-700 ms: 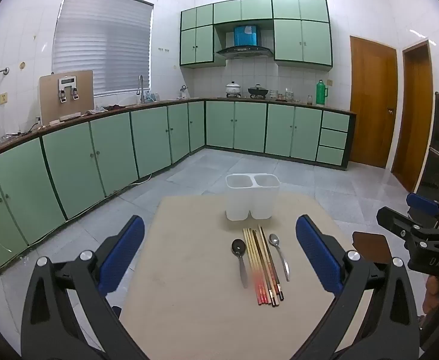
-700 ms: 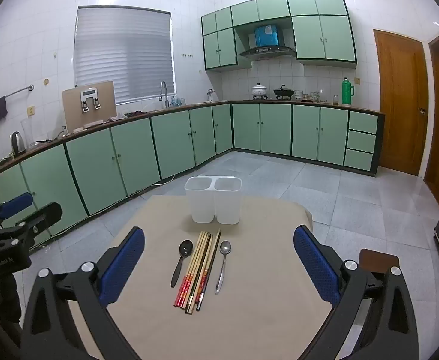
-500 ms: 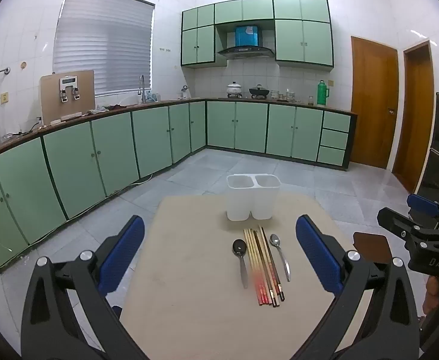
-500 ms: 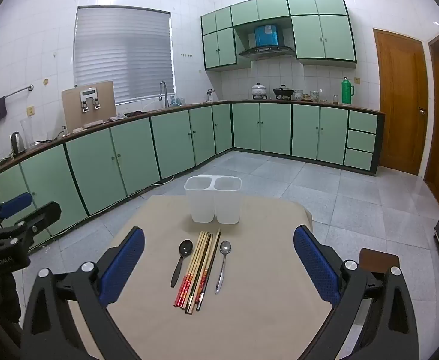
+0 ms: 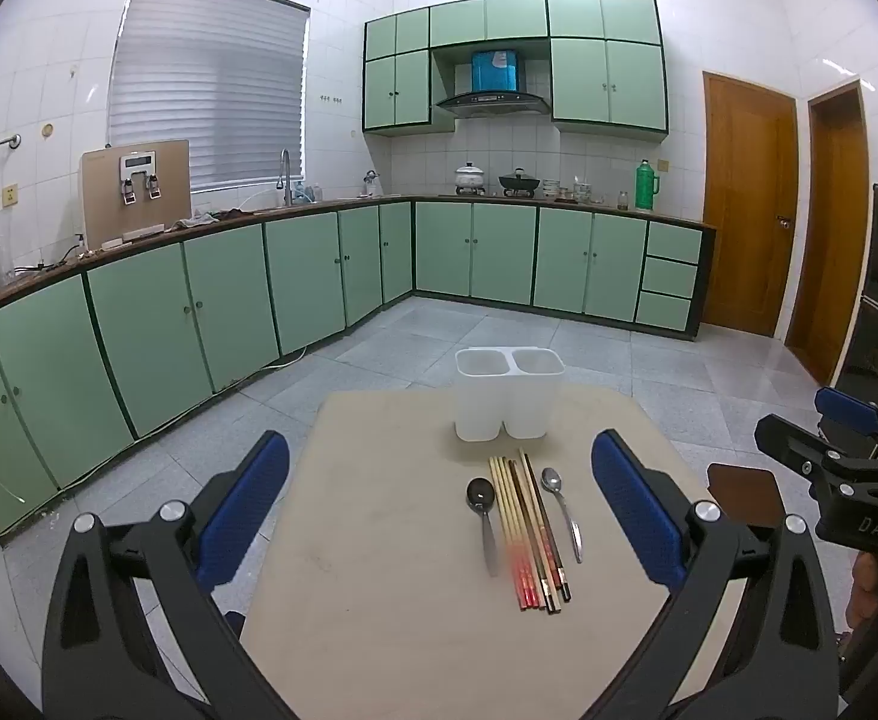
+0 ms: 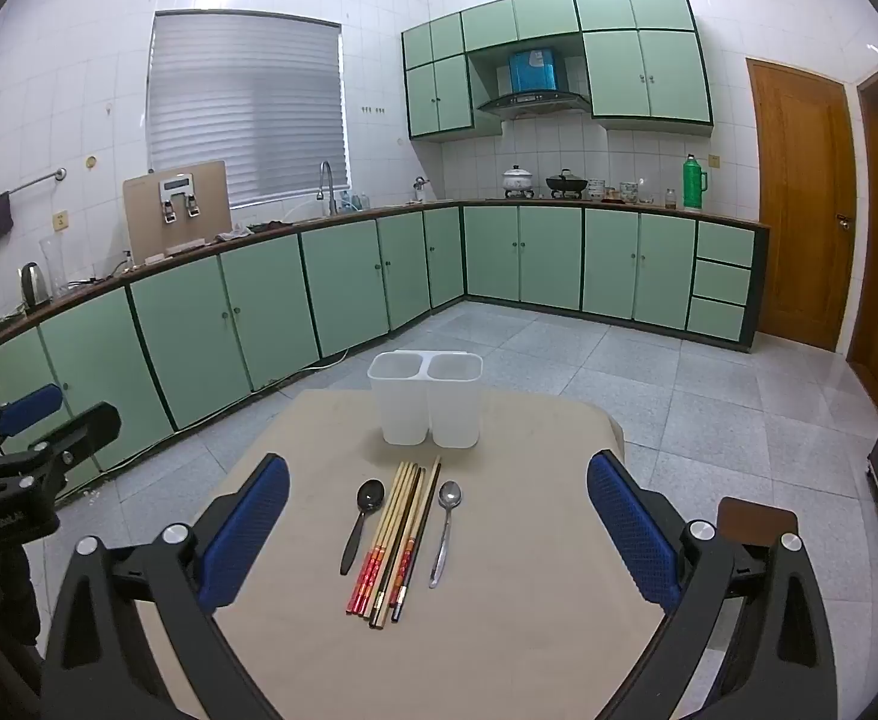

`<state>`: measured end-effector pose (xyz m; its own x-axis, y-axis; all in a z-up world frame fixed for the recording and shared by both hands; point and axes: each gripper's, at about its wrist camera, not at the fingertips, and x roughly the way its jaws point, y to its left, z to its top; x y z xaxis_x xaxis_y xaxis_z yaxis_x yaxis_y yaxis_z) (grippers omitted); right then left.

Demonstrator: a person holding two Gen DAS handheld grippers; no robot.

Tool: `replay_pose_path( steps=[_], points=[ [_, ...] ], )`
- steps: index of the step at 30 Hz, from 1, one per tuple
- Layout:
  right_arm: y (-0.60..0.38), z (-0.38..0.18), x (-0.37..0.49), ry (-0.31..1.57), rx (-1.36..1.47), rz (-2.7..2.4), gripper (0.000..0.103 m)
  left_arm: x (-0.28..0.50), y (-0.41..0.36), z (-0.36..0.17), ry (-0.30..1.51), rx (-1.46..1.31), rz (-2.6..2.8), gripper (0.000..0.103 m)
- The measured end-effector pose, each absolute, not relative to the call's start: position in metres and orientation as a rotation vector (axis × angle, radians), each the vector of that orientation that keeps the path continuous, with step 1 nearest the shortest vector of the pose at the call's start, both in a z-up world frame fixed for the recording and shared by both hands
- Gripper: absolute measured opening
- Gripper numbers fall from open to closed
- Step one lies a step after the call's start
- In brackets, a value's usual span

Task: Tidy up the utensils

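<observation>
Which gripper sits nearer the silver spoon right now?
Right, by a small margin. The silver spoon lies almost centred ahead of the right gripper. From the left gripper it sits off toward that gripper's right finger. Both are open and apart from it.

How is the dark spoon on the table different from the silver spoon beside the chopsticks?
The dark spoon has a black, glossy bowl and a dark handle; the silver spoon is bright metal all over. The dark spoon lies left of the chopsticks, the silver spoon right of them. The dark spoon's handle looks thicker; the silver spoon's looks slimmer. Both lie flat on the table, bowls toward the white holder.
</observation>
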<state>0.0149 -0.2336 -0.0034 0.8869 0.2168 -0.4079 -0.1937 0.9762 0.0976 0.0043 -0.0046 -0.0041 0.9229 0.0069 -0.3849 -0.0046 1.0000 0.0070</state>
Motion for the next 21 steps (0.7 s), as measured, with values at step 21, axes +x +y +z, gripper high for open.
replay_pose_path(
  steps=[21],
  points=[
    [-0.233,-0.003,0.015,0.431,0.053,0.215,0.097,-0.004,-0.001,-0.001,0.397,0.008,0.009,0.098]
  ],
)
